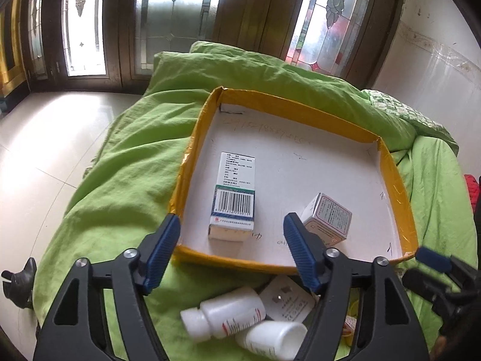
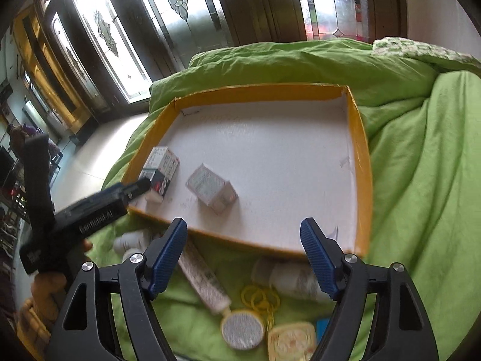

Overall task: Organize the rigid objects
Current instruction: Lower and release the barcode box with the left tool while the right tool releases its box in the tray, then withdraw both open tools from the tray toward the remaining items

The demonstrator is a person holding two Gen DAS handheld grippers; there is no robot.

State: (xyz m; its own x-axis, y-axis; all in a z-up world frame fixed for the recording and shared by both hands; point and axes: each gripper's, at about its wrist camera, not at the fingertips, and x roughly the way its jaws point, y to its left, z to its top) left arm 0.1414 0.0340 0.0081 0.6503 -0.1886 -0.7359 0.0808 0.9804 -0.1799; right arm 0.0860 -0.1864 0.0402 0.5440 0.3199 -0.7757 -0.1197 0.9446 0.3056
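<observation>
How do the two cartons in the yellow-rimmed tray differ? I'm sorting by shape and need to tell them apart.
The barcode carton is long and narrow; the cube carton is short and squat. The barcode carton lies flat, lengthwise toward the tray's left side, while the cube carton sits skewed, nearer the right. The barcode carton shows a barcode on top; the cube carton shows a red-framed text panel. Both are white and printed.

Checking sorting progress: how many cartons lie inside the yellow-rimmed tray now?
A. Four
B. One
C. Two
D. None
C: the barcode carton and a smaller carton lie on the floor of the tray; the white bottles remain on the green cover.
</observation>
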